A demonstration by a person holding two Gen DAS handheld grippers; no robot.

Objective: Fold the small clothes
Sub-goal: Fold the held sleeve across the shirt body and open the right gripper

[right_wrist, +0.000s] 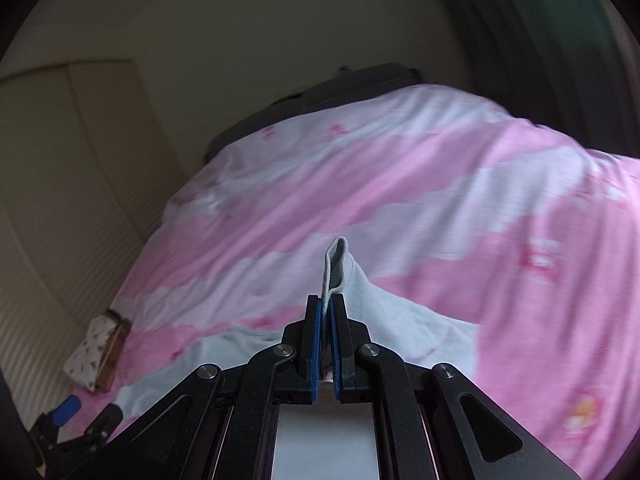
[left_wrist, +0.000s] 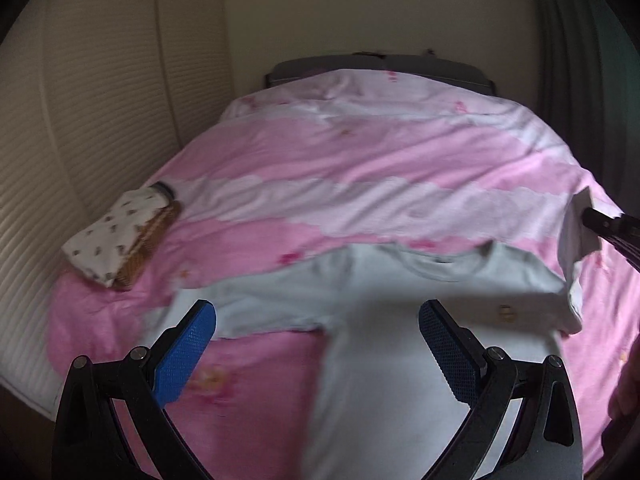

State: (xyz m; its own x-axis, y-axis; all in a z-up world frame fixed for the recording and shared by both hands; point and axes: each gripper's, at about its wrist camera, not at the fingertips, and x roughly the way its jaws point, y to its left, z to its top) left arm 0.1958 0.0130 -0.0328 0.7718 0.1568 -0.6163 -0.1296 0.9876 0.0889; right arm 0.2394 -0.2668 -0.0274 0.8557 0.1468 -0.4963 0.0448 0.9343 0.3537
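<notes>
In the left wrist view the left tongs (left_wrist: 318,322) stand spread wide, their blue pads (left_wrist: 184,356) well apart with nothing between them. They hover just above the pale grey-white shirt (left_wrist: 384,360), which lies face up on the bed over the pink and white quilt (left_wrist: 360,168). The body of the shirt runs toward the camera between the two fingers. One sleeve stretches flat to the left, and the round neckline sits beyond it, pointing toward the far end of the bed. A small yellowish mark shows on the chest.

The other sleeve is lifted off the quilt at the right edge, where the dark tip of the right tongs reaches in. In the right wrist view the right tongs (right_wrist: 325,308) are pressed together, pinching a fold of that sleeve. The hem sticks up past the fingertips as a narrow loop, and the cloth drapes down from it to the right and back to the rest of the shirt on the quilt.

Farther off, by the left edge of the bed, a woven basket (left_wrist: 154,236) rests on the quilt with a small folded spotted cloth (left_wrist: 116,236) lying on top of it. Beyond the quilt stands a dark headboard (left_wrist: 380,66) against the cream wall (left_wrist: 360,4).
</notes>
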